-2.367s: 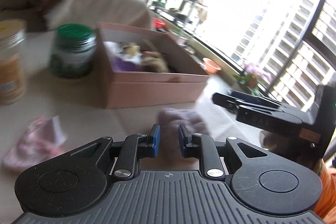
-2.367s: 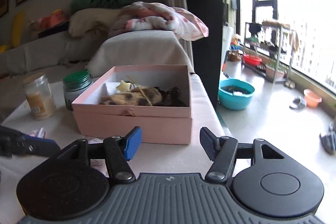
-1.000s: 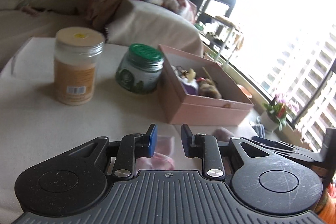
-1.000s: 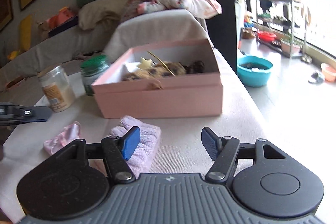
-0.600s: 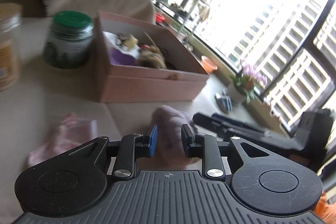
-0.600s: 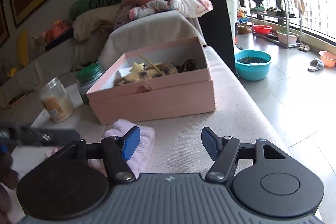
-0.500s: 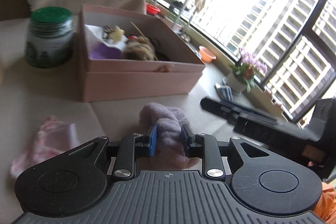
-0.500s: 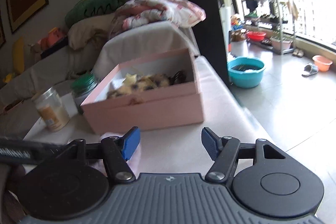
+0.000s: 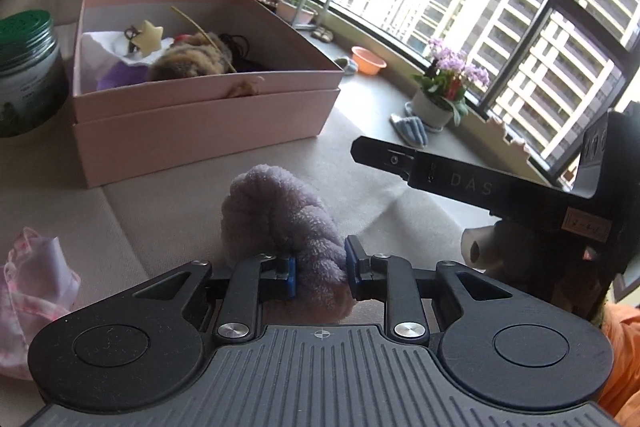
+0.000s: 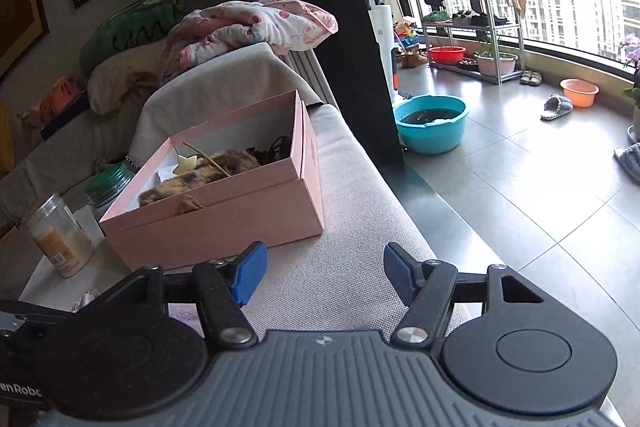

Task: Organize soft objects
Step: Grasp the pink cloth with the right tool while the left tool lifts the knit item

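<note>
A fluffy lilac cloth lies bunched on the beige table cover, its near end between the blue pads of my left gripper. The jaws are closing and the pads press into the pile. An open pink box holding a spotted furry piece, a star and dark hair ties stands just beyond it. A pink patterned cloth lies loose at the left. My right gripper hovers open over bare table in front of the pink box, nothing between its fingers; it shows as a black bar in the left wrist view.
A green-lidded jar and a clear jar of tan contents stand left of the box. The table's right edge drops to a tiled floor with a blue basin. A covered sofa with bedding is behind.
My left gripper swung right from the jars to the lilac cloth and its jaws narrowed around it; the cloth now stands bunched up. The right gripper shifted slightly and rolled, jaws unchanged.
</note>
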A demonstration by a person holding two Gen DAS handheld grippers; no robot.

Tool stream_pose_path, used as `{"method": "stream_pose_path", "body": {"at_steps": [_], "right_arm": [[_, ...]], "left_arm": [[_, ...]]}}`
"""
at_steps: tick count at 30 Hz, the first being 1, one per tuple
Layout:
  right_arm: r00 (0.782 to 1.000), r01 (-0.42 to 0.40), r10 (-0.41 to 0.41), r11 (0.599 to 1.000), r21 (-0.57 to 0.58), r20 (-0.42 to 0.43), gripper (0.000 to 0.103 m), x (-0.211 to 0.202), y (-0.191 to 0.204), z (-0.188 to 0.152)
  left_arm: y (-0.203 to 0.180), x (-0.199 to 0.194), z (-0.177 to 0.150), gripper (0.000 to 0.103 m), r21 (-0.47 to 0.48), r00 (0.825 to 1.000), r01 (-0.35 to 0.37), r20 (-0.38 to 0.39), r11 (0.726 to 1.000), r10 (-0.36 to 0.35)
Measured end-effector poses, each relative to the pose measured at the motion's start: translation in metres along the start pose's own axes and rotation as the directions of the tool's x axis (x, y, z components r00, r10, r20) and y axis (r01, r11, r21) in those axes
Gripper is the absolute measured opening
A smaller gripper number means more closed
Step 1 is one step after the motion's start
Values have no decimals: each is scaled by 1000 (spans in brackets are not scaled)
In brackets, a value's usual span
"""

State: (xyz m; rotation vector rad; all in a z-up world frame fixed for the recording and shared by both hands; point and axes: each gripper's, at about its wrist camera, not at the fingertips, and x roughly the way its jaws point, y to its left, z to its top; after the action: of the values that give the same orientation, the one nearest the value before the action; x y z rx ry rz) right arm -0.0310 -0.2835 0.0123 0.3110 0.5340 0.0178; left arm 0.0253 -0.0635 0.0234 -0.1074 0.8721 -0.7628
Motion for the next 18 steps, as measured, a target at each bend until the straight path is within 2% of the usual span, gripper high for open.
{"method": "stream_pose_path", "body": {"at_steps": [3, 6, 9, 11, 14, 15, 18], "right_arm": [[1000, 3, -3, 1000, -3, -7, 65, 1, 1, -1], [1000, -3, 3, 1000, -8, -22, 65, 2, 2, -2], [999, -21, 20, 1000, -21, -36, 65, 1, 6, -3], [998, -48, 46, 998, -42, -50, 65, 2, 14, -4], [993, -95, 87, 990, -102, -81, 65, 4, 32, -5], [990, -113, 101, 986, -125, -95, 65, 6, 39, -6], [979, -175, 148, 964, -200, -141, 65, 7, 64, -11]], "left_arm": [[5, -16, -5, 22, -10, 999, 19, 44, 1000, -19], [17, -37, -11, 21, -47, 996, 5, 90, 999, -1], [37, -69, -18, 21, -122, 987, -27, 151, 992, 46], [52, -93, -22, 21, -177, 975, -78, 192, 981, 112], [78, -126, -31, 21, -247, 943, -208, 205, 946, 261], [85, -134, -35, 21, -267, 926, -272, 189, 925, 326], [107, -144, -42, 21, -323, 863, -452, 76, 832, 499]]}}
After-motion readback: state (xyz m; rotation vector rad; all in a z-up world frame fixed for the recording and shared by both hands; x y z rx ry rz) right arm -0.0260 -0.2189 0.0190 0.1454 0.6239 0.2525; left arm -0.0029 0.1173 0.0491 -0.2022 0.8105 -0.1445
